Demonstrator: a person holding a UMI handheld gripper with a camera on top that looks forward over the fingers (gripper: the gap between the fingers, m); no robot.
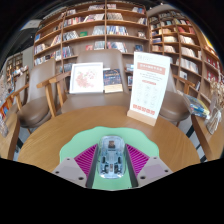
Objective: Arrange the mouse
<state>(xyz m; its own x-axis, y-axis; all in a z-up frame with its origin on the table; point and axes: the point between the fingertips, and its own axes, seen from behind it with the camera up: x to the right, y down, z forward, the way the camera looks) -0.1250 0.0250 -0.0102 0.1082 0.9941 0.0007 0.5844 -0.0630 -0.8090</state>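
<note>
A translucent light-blue mouse (111,158) lies lengthwise between my fingers, over a green mat (76,149) on a round wooden table (50,135). My gripper (111,162) is shut on the mouse, with the magenta pads (88,158) pressing its left and right sides. The mouse's rear end is hidden behind the gripper body. I cannot tell whether the mouse rests on the mat or hangs just above it.
A white sign with orange print (149,86) stands on the table beyond the mat to the right. Two display books (86,77) are propped at the table's far side. Wooden chairs (52,95) ring the table, and bookshelves (100,25) line the back.
</note>
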